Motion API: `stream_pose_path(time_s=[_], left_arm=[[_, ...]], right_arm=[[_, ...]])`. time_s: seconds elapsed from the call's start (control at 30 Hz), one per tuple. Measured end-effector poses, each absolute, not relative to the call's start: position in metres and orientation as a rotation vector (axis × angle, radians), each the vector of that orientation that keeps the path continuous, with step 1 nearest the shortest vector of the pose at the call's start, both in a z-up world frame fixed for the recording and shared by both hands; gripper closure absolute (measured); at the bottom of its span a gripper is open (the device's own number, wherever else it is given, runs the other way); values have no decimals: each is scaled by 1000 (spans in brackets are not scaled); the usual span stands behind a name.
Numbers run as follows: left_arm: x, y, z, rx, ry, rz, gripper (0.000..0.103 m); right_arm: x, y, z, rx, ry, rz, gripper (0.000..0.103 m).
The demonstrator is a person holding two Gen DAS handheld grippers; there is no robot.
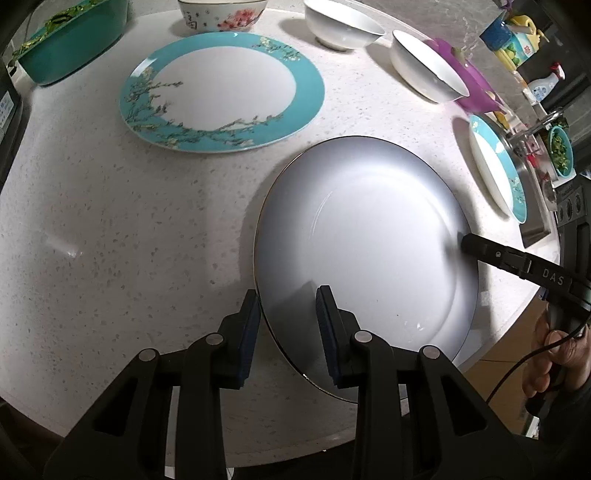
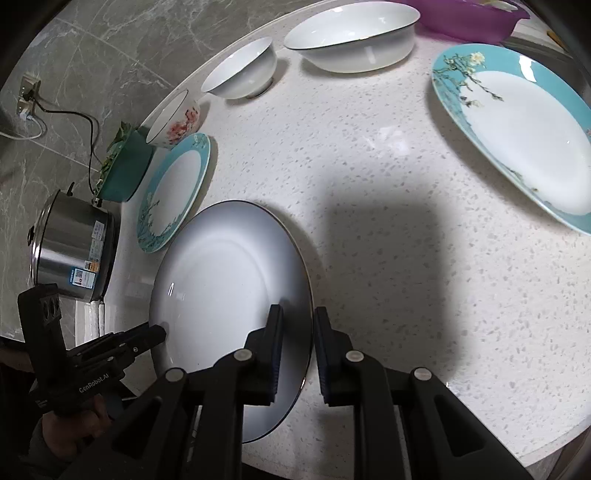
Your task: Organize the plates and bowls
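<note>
A white plate with a dark rim [image 1: 369, 243] is held above the speckled counter, tilted. My left gripper [image 1: 286, 299] straddles its left rim, one finger under and one over, with a gap between pads and plate. My right gripper [image 2: 297, 319] straddles the opposite rim [image 2: 229, 273] the same way, fingers close around the edge. A large teal blossom plate [image 1: 221, 92] lies on the counter beyond. A smaller teal plate [image 1: 496, 168] lies right. Two white bowls [image 1: 341, 22] [image 1: 424, 66] and a flowered bowl [image 1: 221, 14] stand at the back.
A purple basin [image 1: 472, 85] sits behind the white bowls. A green tub with greens [image 1: 70, 40] stands back left. A steel pot [image 2: 74, 247] is beside the counter edge. Sink and bottles [image 1: 543, 85] are at the far right.
</note>
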State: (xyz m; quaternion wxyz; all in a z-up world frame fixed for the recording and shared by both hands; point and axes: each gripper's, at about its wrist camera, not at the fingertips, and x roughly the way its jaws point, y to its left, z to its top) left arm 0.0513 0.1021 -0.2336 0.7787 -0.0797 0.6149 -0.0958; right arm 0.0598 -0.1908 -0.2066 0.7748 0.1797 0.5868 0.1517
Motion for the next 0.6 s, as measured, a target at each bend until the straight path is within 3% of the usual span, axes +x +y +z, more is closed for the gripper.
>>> stream_pose_path(time_s=[0.33, 0.43, 0.47, 0.5, 0.53, 0.57, 0.6], left_arm=[[49, 114, -244, -199, 1316, -217, 75], [49, 140, -229, -258, 1284, -221, 71], [50, 146, -222, -272, 1271, -219, 53], [51, 162, -211, -305, 1230, -215, 30], [52, 171, -204, -328, 1198, -221, 20], [57, 188, -192, -352, 1149, -237, 4], [59, 196, -186, -353, 1130, -238, 0]], right_arm=[[55, -185, -218, 373, 1253, 330, 81], [53, -186, -214, 369, 1253, 326, 79], [52, -190, -206, 375, 1235, 327, 70], [52, -194, -197, 375, 1215, 317, 55], [52, -199, -188, 375, 1193, 308, 47], [55, -204, -177, 381, 1166, 306, 34], [61, -208, -162, 390, 1128, 315, 23]])
